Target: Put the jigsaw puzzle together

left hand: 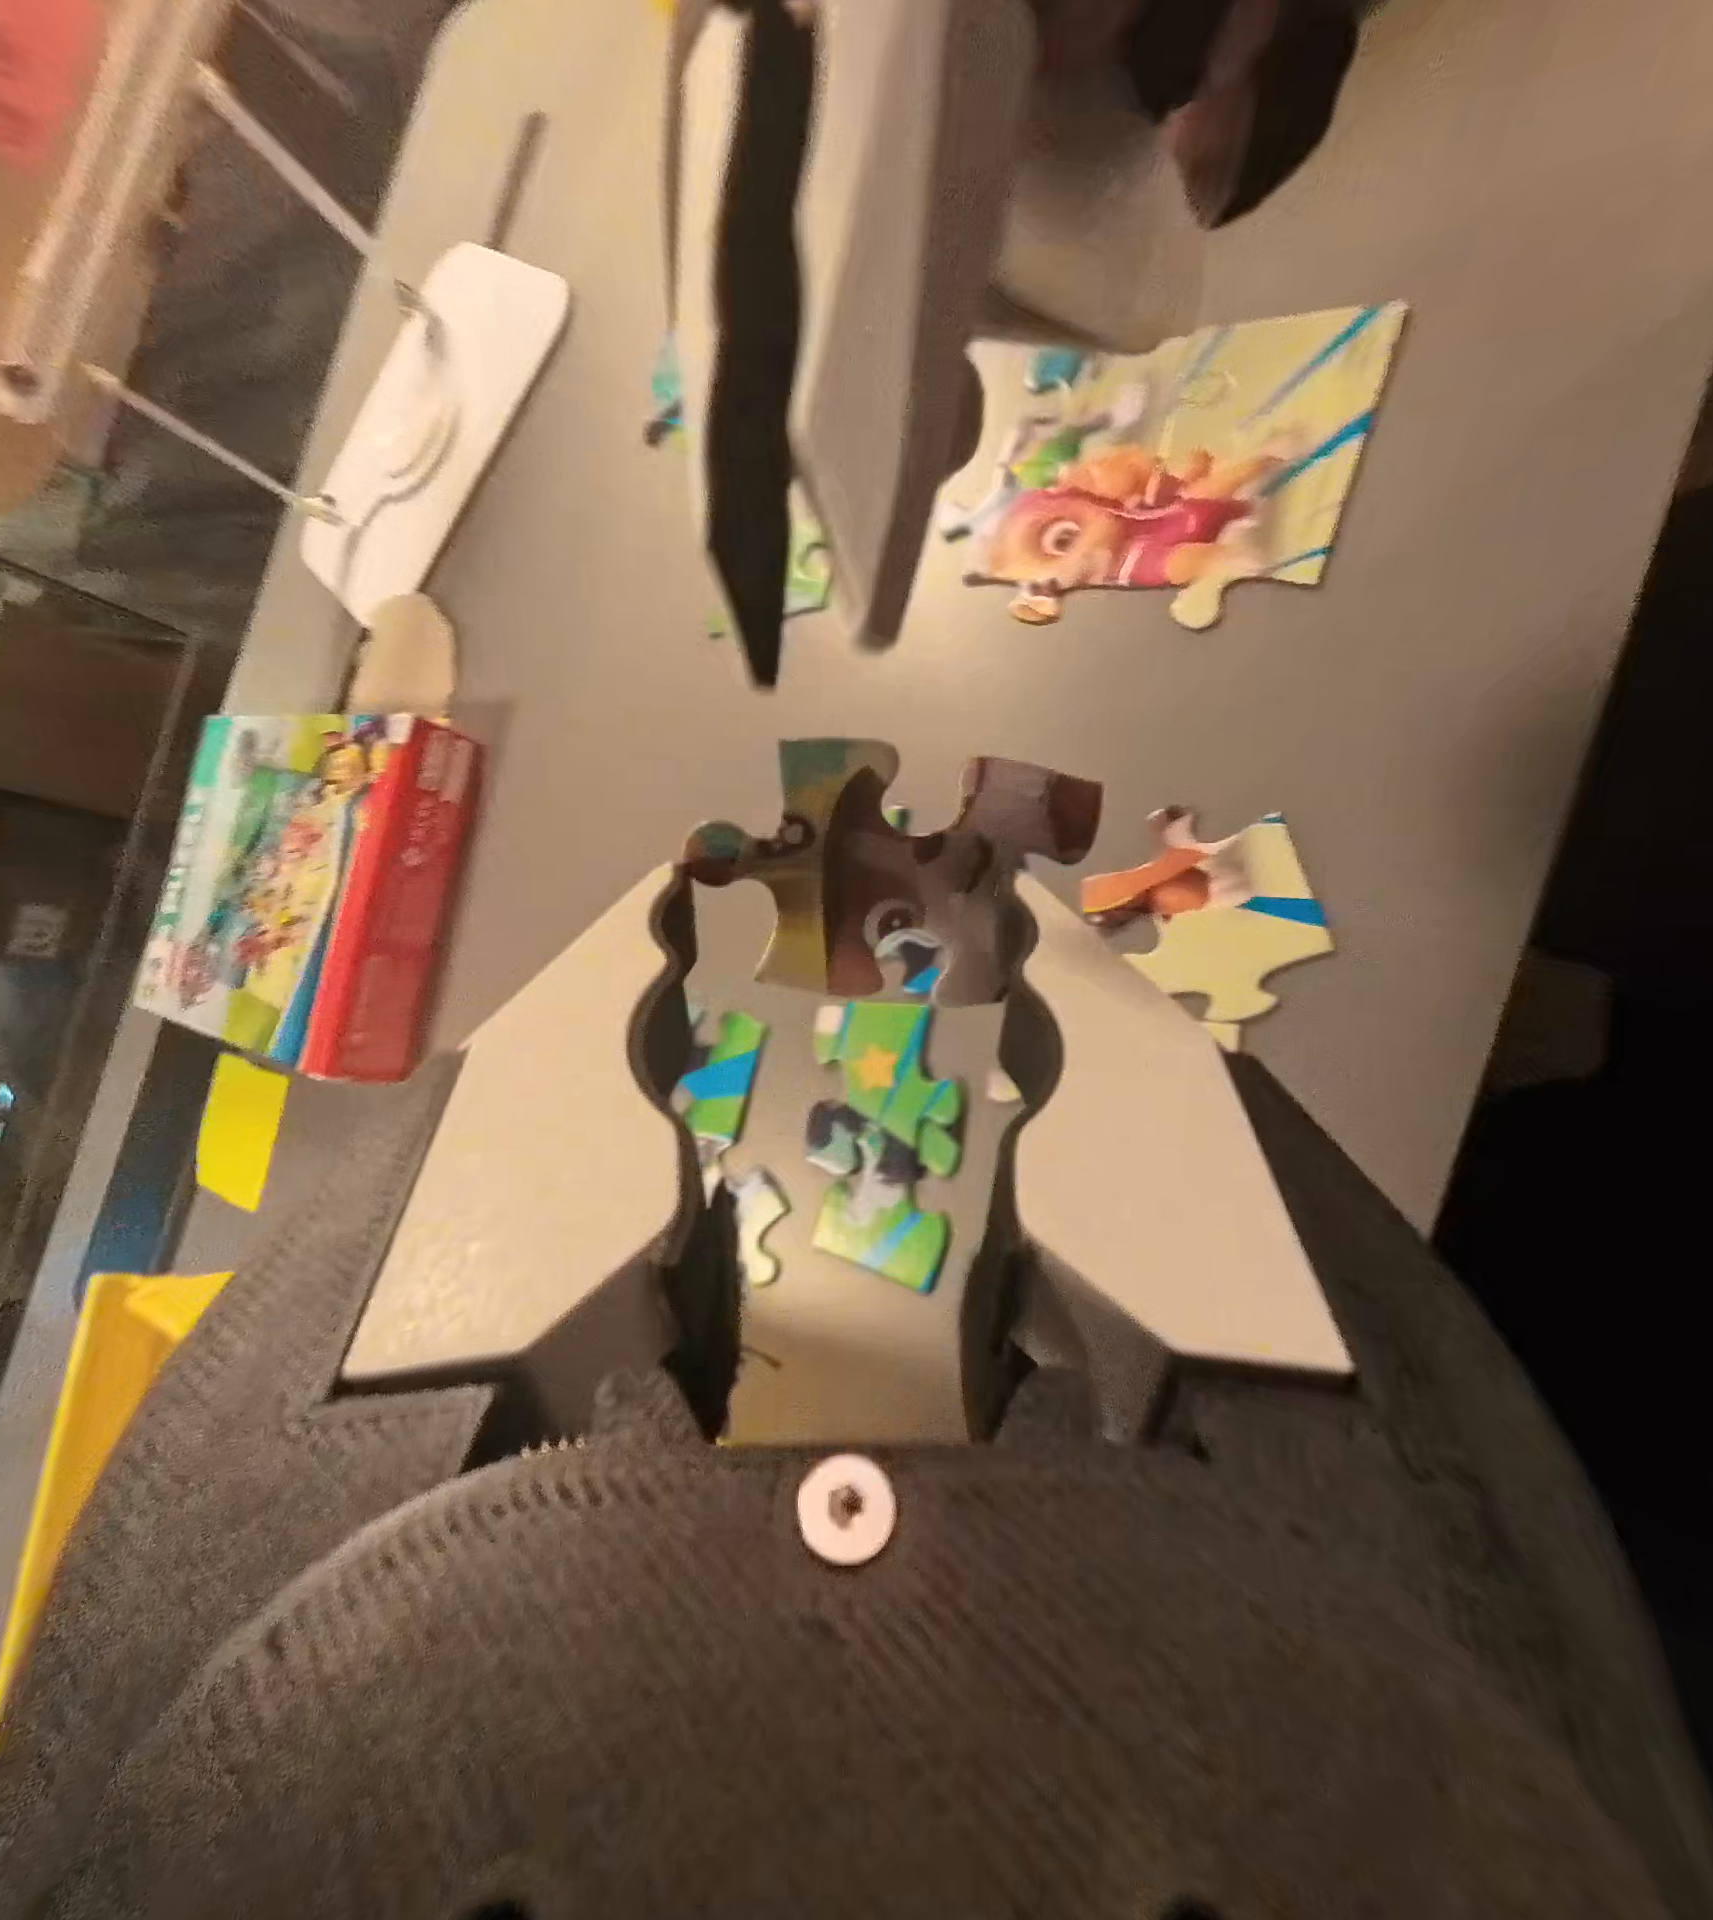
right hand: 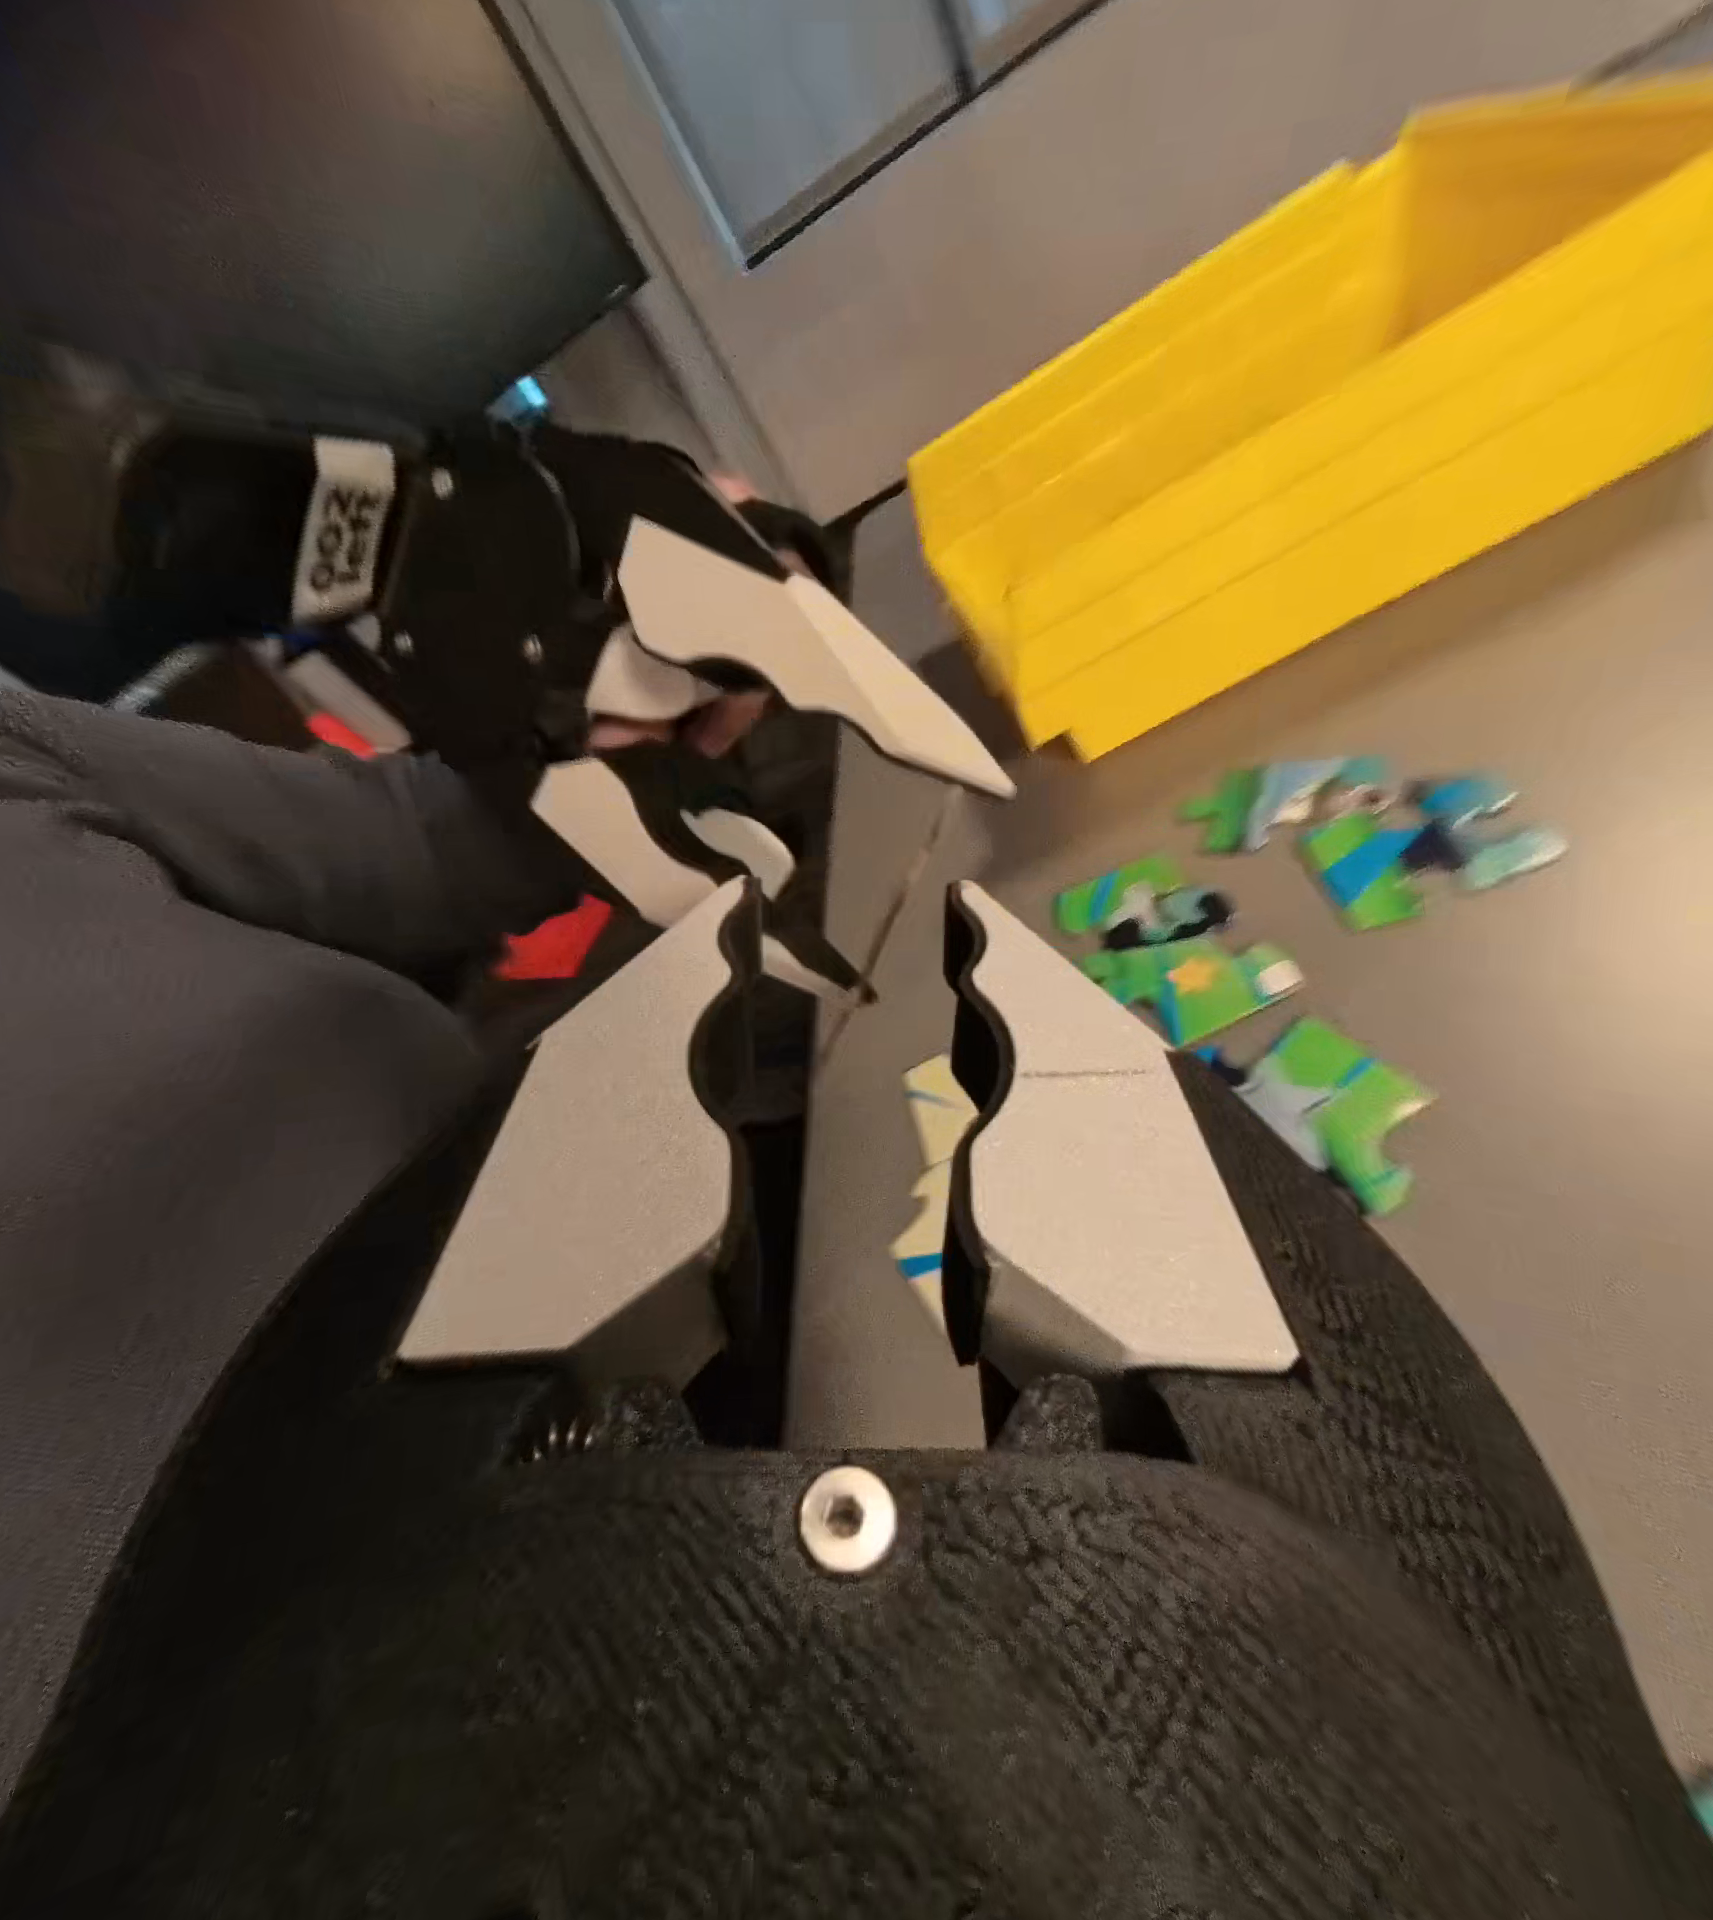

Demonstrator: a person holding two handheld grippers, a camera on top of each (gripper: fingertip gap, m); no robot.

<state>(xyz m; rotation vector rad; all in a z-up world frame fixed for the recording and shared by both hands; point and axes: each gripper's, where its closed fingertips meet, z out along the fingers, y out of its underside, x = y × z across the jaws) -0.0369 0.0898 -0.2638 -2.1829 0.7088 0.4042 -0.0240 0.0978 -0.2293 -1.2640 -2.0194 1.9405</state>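
Brown puzzle piece spans the left gripper, held edge to edge between its wide-set fingers above the surface. Right gripper stands half-open, empty, green pieces to its right.

A puzzle piece is held between the fingertips of the left gripper, above the table. Loose pieces are spread on the table beneath it. A box is stood to the left, an assembled section lies beyond to the right, and a bin is set behind the loose pieces.
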